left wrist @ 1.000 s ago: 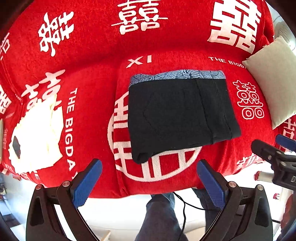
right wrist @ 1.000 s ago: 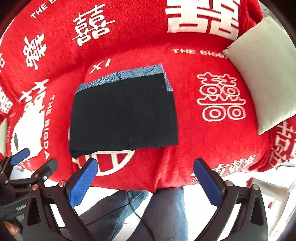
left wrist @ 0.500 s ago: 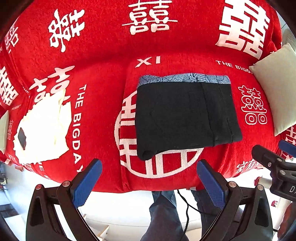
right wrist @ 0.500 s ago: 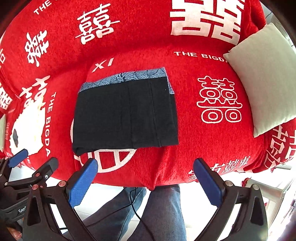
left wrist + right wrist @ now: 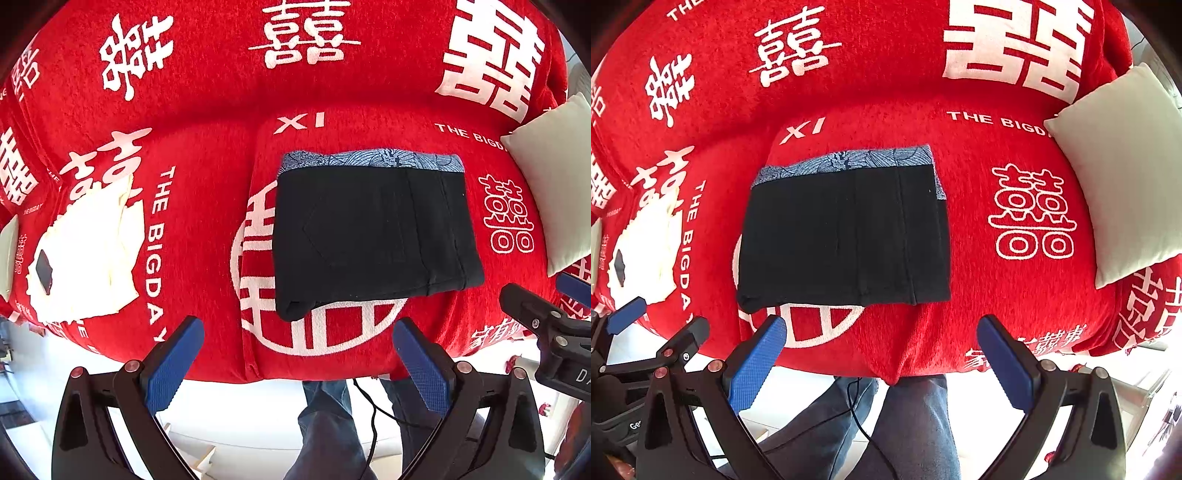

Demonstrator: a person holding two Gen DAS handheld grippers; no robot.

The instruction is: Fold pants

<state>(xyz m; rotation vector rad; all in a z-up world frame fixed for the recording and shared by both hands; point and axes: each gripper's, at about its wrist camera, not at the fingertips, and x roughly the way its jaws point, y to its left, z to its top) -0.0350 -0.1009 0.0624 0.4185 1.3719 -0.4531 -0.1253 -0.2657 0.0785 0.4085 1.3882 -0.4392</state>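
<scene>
While both pairs of tongs hung off the front edge, the red sofa cover [image 5: 207, 110] with its white double-happiness characters filled nearly everything I could see. A pale cushion [image 5: 1123, 177] sat on it at the right end, and a heap of cream cloth [image 5: 88, 254] with a small dark object on it lay at the left. On the middle seat the black pants [image 5: 369, 240] lay folded into a flat rectangle, the blue patterned waistband [image 5: 849, 160] along the far edge, over a white circular print. Nearer me, the left tongs [image 5: 295, 369] stood wide open and empty, short of the pants and not touching them. Beside them the right tongs [image 5: 882, 363] were likewise spread apart, holding nothing. Below, jeans-clad legs [image 5: 916, 424] and a thin black cable showed.
</scene>
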